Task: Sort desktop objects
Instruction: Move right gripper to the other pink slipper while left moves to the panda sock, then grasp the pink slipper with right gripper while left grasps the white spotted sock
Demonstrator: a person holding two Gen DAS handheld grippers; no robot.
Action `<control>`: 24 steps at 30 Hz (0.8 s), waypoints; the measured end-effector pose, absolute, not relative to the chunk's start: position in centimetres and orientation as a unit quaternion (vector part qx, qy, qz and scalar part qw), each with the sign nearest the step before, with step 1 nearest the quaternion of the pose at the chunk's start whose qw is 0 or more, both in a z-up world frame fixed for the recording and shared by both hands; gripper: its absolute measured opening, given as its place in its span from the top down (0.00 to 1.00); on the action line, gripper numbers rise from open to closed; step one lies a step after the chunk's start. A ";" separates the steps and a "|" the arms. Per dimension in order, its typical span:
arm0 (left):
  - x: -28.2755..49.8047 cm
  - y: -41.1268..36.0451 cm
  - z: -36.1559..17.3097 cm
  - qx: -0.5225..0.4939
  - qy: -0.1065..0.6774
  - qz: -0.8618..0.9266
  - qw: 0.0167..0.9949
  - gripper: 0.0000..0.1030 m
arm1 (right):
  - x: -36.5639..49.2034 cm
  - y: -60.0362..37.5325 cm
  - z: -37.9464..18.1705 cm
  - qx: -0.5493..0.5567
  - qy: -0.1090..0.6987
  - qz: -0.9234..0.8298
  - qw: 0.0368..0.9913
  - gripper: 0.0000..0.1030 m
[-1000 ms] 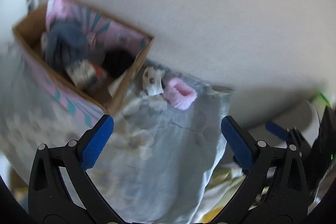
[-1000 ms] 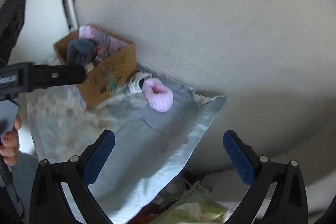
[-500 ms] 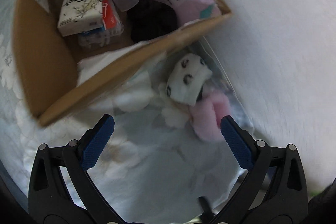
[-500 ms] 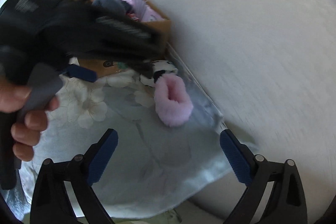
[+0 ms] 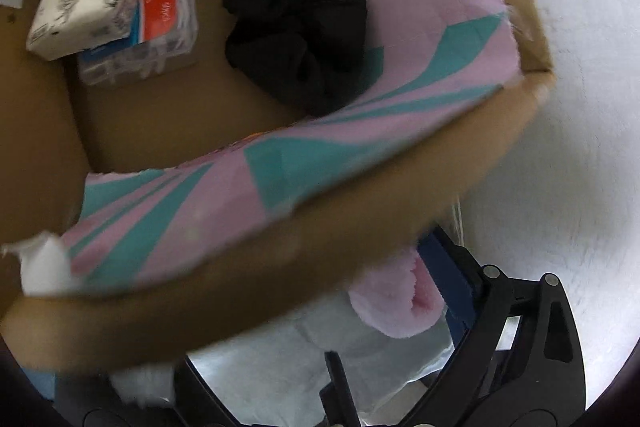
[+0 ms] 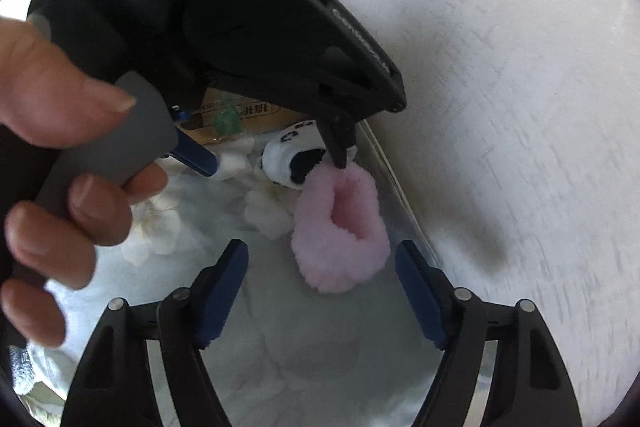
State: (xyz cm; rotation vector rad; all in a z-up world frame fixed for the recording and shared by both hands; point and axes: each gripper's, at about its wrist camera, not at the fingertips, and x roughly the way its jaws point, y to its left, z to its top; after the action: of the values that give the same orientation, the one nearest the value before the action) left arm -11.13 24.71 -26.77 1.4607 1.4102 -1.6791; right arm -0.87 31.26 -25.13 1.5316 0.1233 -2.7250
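While the right gripper [image 6: 320, 291] fingers are held apart, the soft, light pink slipper [image 6: 340, 231] between them should be pinched at its fluffy rim.

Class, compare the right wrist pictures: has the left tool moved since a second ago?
Yes. The left tool has swung in from the frame's left edge toward the wall, reaching the pink fuzzy slipper beside the cardboard box.
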 end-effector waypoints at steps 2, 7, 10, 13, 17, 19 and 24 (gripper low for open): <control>-11.3 24.6 -26.7 0.540 0.522 -0.609 0.255 0.06 | -1.4 31.5 -25.4 0.492 0.024 -0.870 -0.007 0.30; -10.3 24.4 -26.3 0.530 0.550 -0.587 0.268 0.16 | -2.6 31.7 -26.4 0.500 0.020 -0.866 -0.012 0.34; -9.7 24.5 -26.2 0.520 0.571 -0.575 0.270 0.18 | -3.0 31.8 -26.9 0.503 0.013 -0.864 -0.017 0.38; -9.9 24.7 -26.0 0.526 0.573 -0.569 0.265 0.18 | -3.3 32.0 -27.5 0.506 -0.001 -0.863 -0.020 0.43; -10.1 25.2 -25.4 0.525 0.572 -0.568 0.273 0.17 | -3.6 32.1 -28.0 0.509 -0.011 -0.861 -0.022 0.54; -10.5 25.8 -25.0 0.532 0.560 -0.570 0.280 0.17 | -3.7 32.1 -28.3 0.513 -0.023 -0.858 -0.018 0.61; -11.1 26.8 -24.1 0.547 0.544 -0.563 0.297 0.26 | -2.9 32.7 -27.8 0.497 -0.047 -0.866 -0.026 0.71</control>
State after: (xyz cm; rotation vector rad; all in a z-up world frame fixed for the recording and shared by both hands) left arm -11.08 26.77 -24.11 1.4538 1.4455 -1.4972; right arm -2.86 32.69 -27.76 1.5888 -0.1504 -2.7651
